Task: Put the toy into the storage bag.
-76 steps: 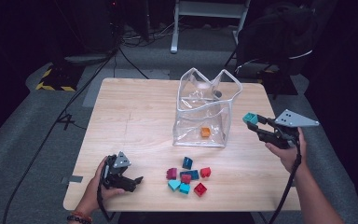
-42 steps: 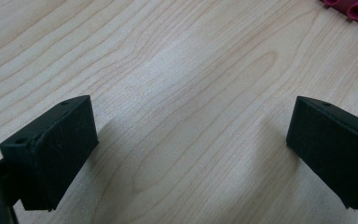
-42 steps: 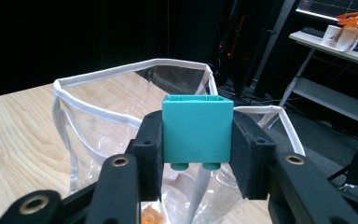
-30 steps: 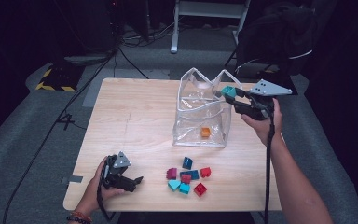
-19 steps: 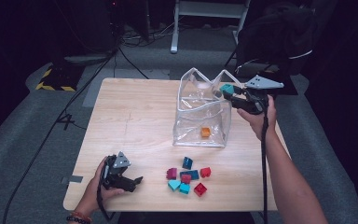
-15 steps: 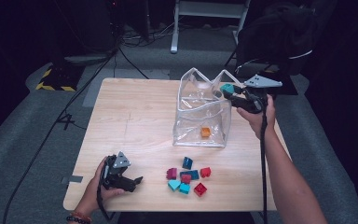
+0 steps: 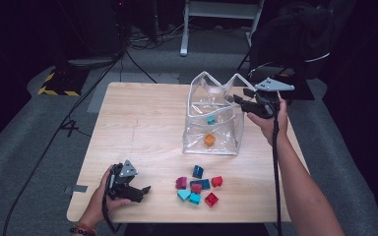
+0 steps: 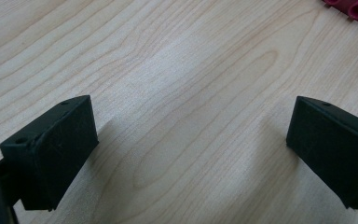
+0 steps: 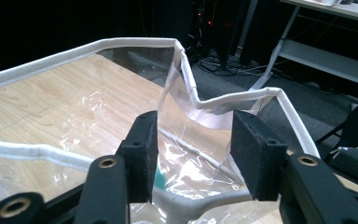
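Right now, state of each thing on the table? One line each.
Bag: upright, mouth open, clear.
Teal block: in the bag, above the orange one, apparently falling.
Orange block: in the bag, near its bottom.
Loose blocks: clustered on the table in front of the bag.
Right gripper: over the bag's mouth, jaws just opened, nothing between them.
Left gripper: open, low over bare table.

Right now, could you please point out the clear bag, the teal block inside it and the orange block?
clear bag (image 7: 204, 80), high view, on its white rim.
teal block (image 7: 210, 119), high view, on its top face.
orange block (image 7: 209, 139), high view, on its top face.
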Action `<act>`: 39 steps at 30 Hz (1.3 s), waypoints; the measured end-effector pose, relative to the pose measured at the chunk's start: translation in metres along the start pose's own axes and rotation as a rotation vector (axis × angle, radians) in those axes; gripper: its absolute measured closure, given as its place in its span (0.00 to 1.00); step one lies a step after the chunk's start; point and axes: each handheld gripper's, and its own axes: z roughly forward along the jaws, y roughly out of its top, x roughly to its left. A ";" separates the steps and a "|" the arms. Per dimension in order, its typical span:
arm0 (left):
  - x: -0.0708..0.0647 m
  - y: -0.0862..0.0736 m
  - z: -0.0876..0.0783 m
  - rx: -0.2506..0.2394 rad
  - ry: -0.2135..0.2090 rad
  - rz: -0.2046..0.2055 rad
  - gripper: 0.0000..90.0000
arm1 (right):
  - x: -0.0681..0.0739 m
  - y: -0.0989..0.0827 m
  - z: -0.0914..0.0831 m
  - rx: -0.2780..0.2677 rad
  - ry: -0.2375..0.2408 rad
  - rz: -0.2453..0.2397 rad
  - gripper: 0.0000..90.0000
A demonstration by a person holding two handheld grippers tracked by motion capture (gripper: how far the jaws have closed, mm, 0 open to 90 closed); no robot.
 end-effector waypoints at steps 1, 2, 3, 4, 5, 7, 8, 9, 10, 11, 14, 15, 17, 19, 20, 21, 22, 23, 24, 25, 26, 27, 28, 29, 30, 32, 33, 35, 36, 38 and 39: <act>0.000 0.000 0.000 0.000 0.000 -0.001 0.02 | 0.001 0.000 -0.001 -0.001 0.002 0.002 0.58; 0.000 0.000 0.000 0.000 0.000 -0.001 0.02 | 0.001 0.000 -0.002 -0.004 0.005 0.001 0.57; 0.000 0.000 0.000 0.000 -0.001 -0.001 0.02 | 0.001 0.000 -0.003 -0.007 0.005 -0.001 0.57; 0.000 0.000 0.000 0.000 -0.001 -0.001 0.02 | 0.001 0.000 -0.004 -0.010 0.007 -0.002 0.57; 0.000 0.000 0.000 0.000 -0.001 -0.001 0.02 | 0.001 0.000 -0.005 -0.009 0.007 -0.002 0.57; 0.000 0.000 0.000 0.000 0.000 -0.001 0.02 | 0.001 0.000 -0.008 -0.013 0.009 -0.001 0.56; 0.000 0.000 0.000 0.000 -0.001 -0.001 0.02 | 0.001 0.000 -0.010 -0.017 0.014 0.002 0.56; 0.000 0.000 0.000 0.000 0.000 -0.001 0.02 | 0.001 0.000 -0.012 -0.022 0.018 -0.002 0.55; 0.000 0.000 0.000 0.000 0.000 -0.001 0.02 | 0.002 0.000 -0.015 -0.024 0.017 -0.008 0.55; 0.000 0.000 0.000 0.000 0.000 0.000 0.02 | 0.003 -0.001 -0.017 -0.025 0.017 -0.016 0.55; 0.000 0.000 0.000 0.000 0.000 -0.001 0.02 | 0.006 -0.002 -0.026 -0.033 0.029 -0.038 0.54; 0.000 0.000 0.000 0.000 0.000 -0.001 0.02 | 0.008 -0.002 -0.029 -0.036 0.029 -0.047 0.53; 0.000 0.000 0.000 0.000 -0.001 -0.001 0.02 | 0.011 -0.004 -0.034 -0.039 0.036 -0.068 0.52; 0.000 0.000 0.000 0.000 -0.001 -0.001 0.02 | 0.014 -0.005 -0.038 -0.041 0.045 -0.083 0.51; 0.000 0.000 0.000 0.000 -0.001 -0.001 0.02 | 0.016 -0.006 -0.041 -0.043 0.049 -0.086 0.51; 0.000 0.000 0.000 0.000 0.000 -0.001 0.02 | 0.017 -0.007 -0.043 -0.050 0.056 -0.088 0.51; 0.000 0.000 0.000 0.000 -0.001 -0.001 0.02 | 0.018 -0.008 -0.046 -0.056 0.064 -0.087 0.51; 0.000 0.000 0.000 0.000 0.000 -0.001 0.02 | 0.019 -0.008 -0.048 -0.060 0.068 -0.090 0.51; 0.000 0.000 0.000 0.000 0.000 -0.001 0.02 | 0.021 -0.010 -0.051 -0.062 0.071 -0.091 0.51; 0.000 0.000 0.000 0.000 -0.001 -0.001 0.02 | 0.022 -0.011 -0.053 -0.064 0.079 -0.095 0.51; 0.000 0.000 0.000 0.000 0.000 -0.001 0.02 | 0.024 -0.012 -0.055 -0.067 0.085 -0.098 0.51; 0.000 0.000 0.000 0.000 0.000 -0.001 0.02 | 0.025 -0.014 -0.058 -0.069 0.088 -0.105 0.51; 0.000 0.000 0.000 0.000 0.000 -0.001 0.02 | 0.026 -0.015 -0.060 -0.069 0.092 -0.107 0.51; 0.000 0.000 0.000 0.000 0.000 -0.001 0.02 | 0.028 -0.018 -0.063 -0.071 0.101 -0.112 0.51; 0.000 0.000 0.000 0.000 0.000 -0.001 0.02 | 0.030 -0.021 -0.065 -0.074 0.105 -0.115 0.50; 0.000 0.000 0.000 0.000 0.000 -0.001 0.02 | 0.032 -0.026 -0.070 -0.080 0.123 -0.115 0.50; 0.000 0.000 0.000 0.000 0.000 -0.001 0.02 | 0.034 -0.029 -0.071 -0.081 0.133 -0.115 0.50; 0.000 0.000 0.000 0.000 0.000 -0.001 0.02 | 0.037 -0.036 -0.073 -0.080 0.152 -0.118 0.50; 0.000 0.000 0.000 0.000 0.000 -0.001 0.02 | 0.039 -0.040 -0.074 -0.075 0.162 -0.118 0.50; 0.000 0.000 0.000 0.000 -0.001 -0.001 0.02 | 0.042 -0.048 -0.074 -0.064 0.178 -0.117 0.50; 0.000 0.000 0.000 0.000 0.000 -0.001 0.02 | 0.044 -0.052 -0.074 -0.061 0.186 -0.119 0.50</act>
